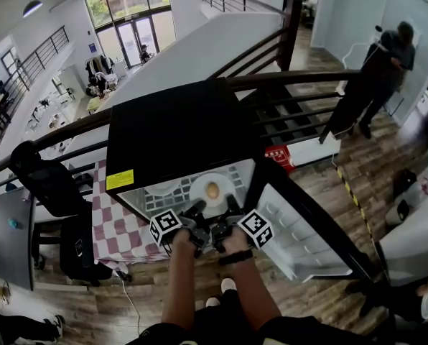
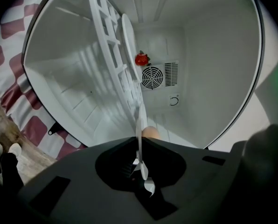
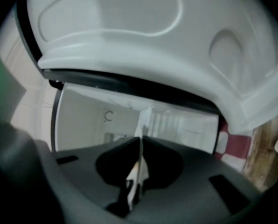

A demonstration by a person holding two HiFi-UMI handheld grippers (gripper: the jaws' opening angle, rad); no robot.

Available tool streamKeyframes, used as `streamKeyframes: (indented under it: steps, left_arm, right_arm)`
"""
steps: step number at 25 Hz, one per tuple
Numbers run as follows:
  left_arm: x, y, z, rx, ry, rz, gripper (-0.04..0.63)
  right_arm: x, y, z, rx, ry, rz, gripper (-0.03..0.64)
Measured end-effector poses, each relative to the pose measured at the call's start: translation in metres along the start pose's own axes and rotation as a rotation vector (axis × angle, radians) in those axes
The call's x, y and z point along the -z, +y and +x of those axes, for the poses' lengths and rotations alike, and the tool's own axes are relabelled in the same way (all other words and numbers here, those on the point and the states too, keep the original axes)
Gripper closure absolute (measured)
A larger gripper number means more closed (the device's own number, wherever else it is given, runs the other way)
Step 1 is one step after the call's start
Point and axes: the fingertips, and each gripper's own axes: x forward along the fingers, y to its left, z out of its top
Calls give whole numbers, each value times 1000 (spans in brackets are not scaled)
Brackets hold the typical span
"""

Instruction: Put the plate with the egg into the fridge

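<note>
A white plate (image 1: 212, 190) with a brown egg (image 1: 212, 190) on it hangs at the mouth of the open black fridge (image 1: 178, 131). My left gripper (image 1: 197, 212) is shut on its near rim from the left, and my right gripper (image 1: 230, 208) is shut on the rim from the right. The left gripper view shows the plate (image 2: 140, 120) edge-on between the left gripper (image 2: 140, 142), with the egg (image 2: 151, 133) just beyond it. The plate rim (image 3: 140, 168) is pinched in my right gripper (image 3: 141, 141) as well.
A second white plate (image 1: 164, 187) lies on the fridge's wire shelf (image 2: 106, 41). A red item (image 2: 142, 59) sits at the back near the fan (image 2: 152, 77). The fridge door (image 1: 300, 228) swings open to the right. A checked cloth (image 1: 117, 228) covers the table under the fridge. A person (image 1: 375, 70) stands at far right.
</note>
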Motion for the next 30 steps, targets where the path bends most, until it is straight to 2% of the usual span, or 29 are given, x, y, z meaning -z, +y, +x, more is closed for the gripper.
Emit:
streamKeyframes:
  steps: [8,17,23,27,30]
  left_arm:
    - [-16,3,5,18,-33,-45,551]
    - [-16,5,8,22,3,-60,551]
    - [-18,5,8,23,-3,-65,551]
    - [-19,3,8,53,-31,-58,549]
    - [-19,-1,6,65,-41,-7,549]
  right_arm:
    - [0,1,14,7,4,-18,583]
    - [-2,2,25,8,-9,-41,583]
    - [-1,1,28,14,4,-39,583]
    - [-2,3,29,-45,13,12,583]
    - [-3,7,27,-125,21,14,581]
